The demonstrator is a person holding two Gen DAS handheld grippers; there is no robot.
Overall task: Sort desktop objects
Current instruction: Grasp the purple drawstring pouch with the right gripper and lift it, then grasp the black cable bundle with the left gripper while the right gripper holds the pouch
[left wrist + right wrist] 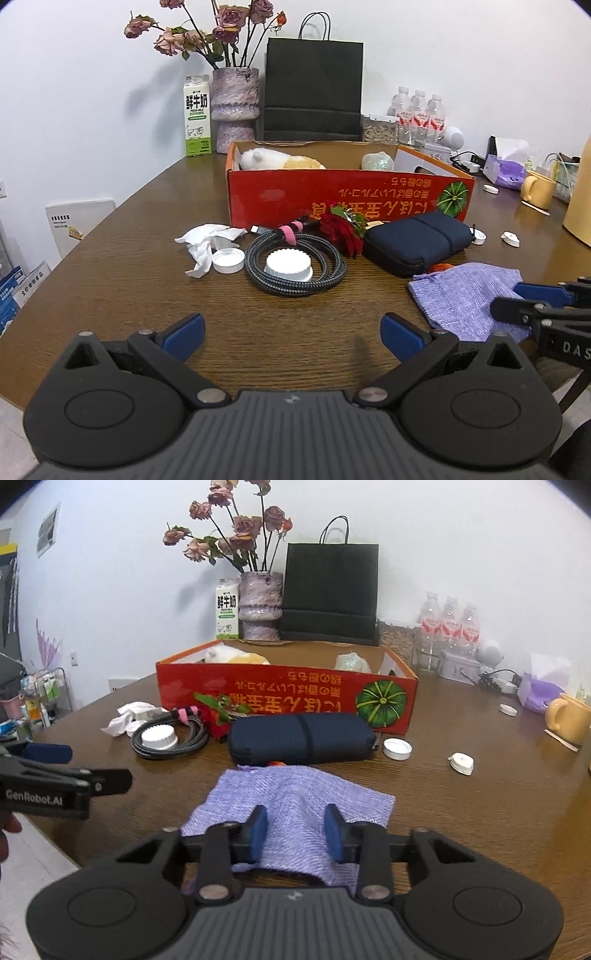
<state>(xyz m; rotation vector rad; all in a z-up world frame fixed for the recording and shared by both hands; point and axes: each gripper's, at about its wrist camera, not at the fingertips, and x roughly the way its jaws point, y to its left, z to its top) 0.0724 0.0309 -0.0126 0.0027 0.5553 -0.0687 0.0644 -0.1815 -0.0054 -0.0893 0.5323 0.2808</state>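
A purple knitted cloth (295,794) lies near the table's front edge, bunched into a ridge between the blue pads of my right gripper (295,823), which is shut on it. Behind it lies a navy zip pouch (299,738). My left gripper (291,325) stands open over bare wood, short of a coiled braided cable (332,273) with a white ribbed lid (288,266) inside the coil. A red rose (340,229), a crumpled tissue (207,240) and a white cap (228,260) lie in front of the open red cardboard box (332,195), which holds a plush toy.
Two small white caps (397,748) (461,763) lie right of the pouch. At the back stand a black paper bag (312,88), a vase of dried roses (234,107), a milk carton (197,118) and water bottles (419,110). A yellow mug (539,190) stands at the right.
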